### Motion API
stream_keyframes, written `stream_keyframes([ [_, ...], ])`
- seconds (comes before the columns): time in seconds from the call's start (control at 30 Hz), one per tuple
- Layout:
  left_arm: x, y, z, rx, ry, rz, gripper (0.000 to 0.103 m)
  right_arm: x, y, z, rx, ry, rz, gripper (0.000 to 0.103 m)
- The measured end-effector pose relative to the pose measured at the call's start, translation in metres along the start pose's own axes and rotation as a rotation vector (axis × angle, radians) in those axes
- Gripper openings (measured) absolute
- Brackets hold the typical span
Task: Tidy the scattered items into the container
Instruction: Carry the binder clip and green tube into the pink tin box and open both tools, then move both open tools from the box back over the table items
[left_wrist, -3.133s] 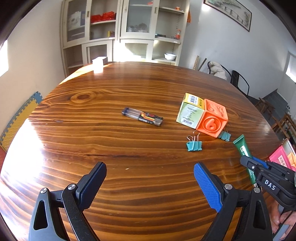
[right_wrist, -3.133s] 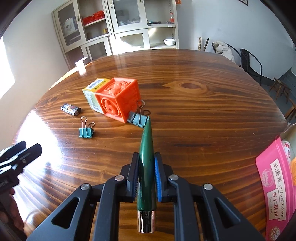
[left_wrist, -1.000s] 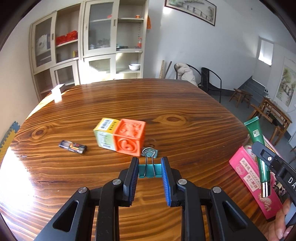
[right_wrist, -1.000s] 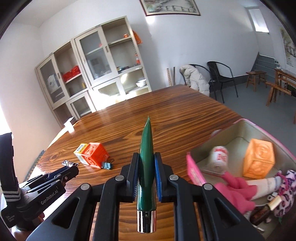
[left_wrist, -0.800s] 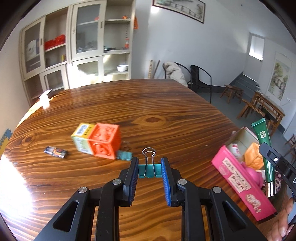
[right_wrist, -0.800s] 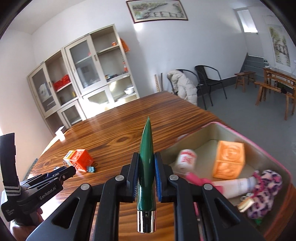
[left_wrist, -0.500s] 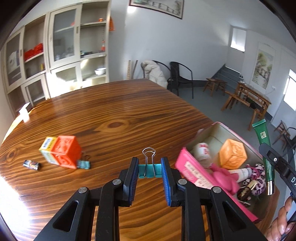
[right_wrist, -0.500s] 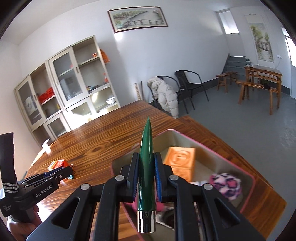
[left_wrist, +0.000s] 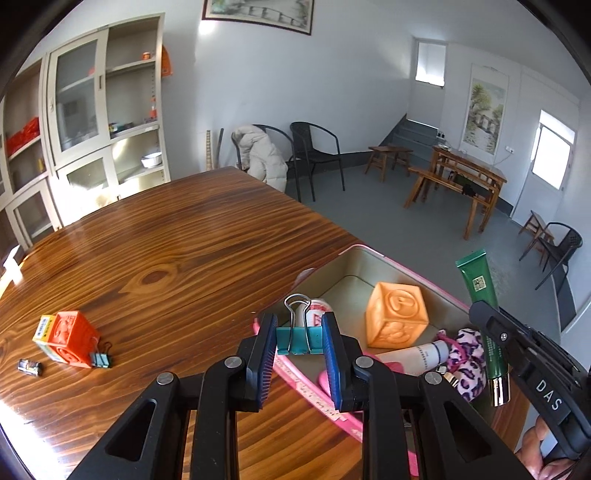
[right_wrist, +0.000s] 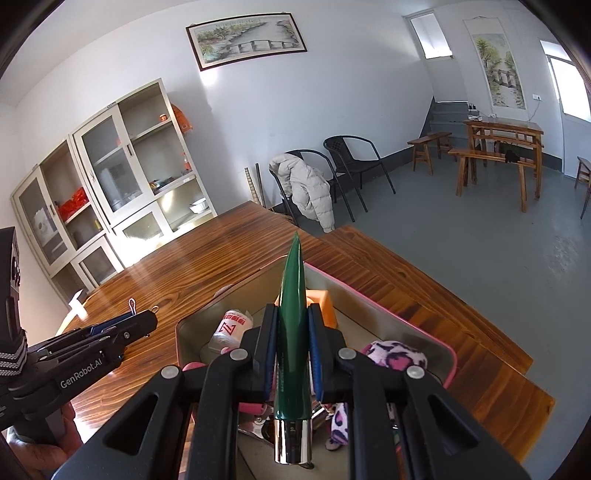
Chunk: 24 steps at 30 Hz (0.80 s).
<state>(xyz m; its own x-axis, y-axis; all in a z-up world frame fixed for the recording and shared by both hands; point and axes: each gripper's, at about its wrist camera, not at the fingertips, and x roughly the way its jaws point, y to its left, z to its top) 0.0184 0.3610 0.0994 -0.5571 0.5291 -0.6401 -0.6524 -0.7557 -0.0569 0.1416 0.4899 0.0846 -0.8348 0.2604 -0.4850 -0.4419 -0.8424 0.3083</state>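
So the left tongs (left_wrist: 299, 341) are clamped on a small teal binder clip with silver wire handles (left_wrist: 298, 338), blue pads squeezing its sides, handles sticking up. They're tilted downward and sit right over the near edge of the pink-rimmed metal tin (left_wrist: 360, 250), which stands at the right end of the glossy striped wooden worktop (left_wrist: 166, 240).

Right tongs (right_wrist: 291, 345) are pinched tight on a dark green squeeze tube with a shiny silver cap (right_wrist: 293, 314), cap toward the camera and the flat crimped end pointing away and up. They're angled down too, held above the tin's inside. In the left view you can see that tube (left_wrist: 480, 295) standing nearly upright off to the right, with fingers (left_wrist: 541, 441) of the person's hand wrapped on the handle below.

Inside the tin: a pale orange embossed cube (left_wrist: 397, 319), a white roll with red print (right_wrist: 231, 328), a white tube (left_wrist: 417, 356), a pink leopard-print fabric thing (right_wrist: 395, 356) and something pink I can't make out.

Out on the worktop, well away to the left: a red-orange embossed cube (left_wrist: 72, 338) touching a yellow box (left_wrist: 43, 328), another teal binder clip (left_wrist: 101, 358) right beside the cube, and a small dark item (left_wrist: 28, 366) nearby.
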Motion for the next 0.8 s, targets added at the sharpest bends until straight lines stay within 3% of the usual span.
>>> stream_keyframes([
  [0.23, 0.005, -0.018, 0.007, 0.02, 0.009, -0.066, 0.026, -0.002, -0.007, 0.0, 0.02, -0.002, -0.011, 0.018],
  [0.27, 0.007, -0.02, 0.007, 0.023, 0.023, -0.089, 0.034, -0.002, -0.009, 0.0, 0.034, -0.006, -0.023, 0.02],
  [0.3, 0.008, -0.022, 0.006, 0.025, 0.031, -0.098, 0.064, -0.002, -0.011, 0.0, 0.045, -0.005, -0.035, 0.024],
  [0.37, 0.007, -0.024, 0.004, 0.021, -0.003, -0.068, 0.101, 0.001, -0.015, 0.002, 0.069, 0.002, -0.039, 0.047],
  [0.43, 0.002, -0.024, 0.0, 0.028, -0.05, -0.032, 0.101, -0.001, -0.018, 0.002, 0.079, -0.001, -0.043, 0.051],
  [0.8, 0.001, 0.01, -0.009, -0.025, -0.025, 0.038, 0.101, 0.004, -0.003, 0.001, 0.052, 0.005, -0.031, 0.052],
])
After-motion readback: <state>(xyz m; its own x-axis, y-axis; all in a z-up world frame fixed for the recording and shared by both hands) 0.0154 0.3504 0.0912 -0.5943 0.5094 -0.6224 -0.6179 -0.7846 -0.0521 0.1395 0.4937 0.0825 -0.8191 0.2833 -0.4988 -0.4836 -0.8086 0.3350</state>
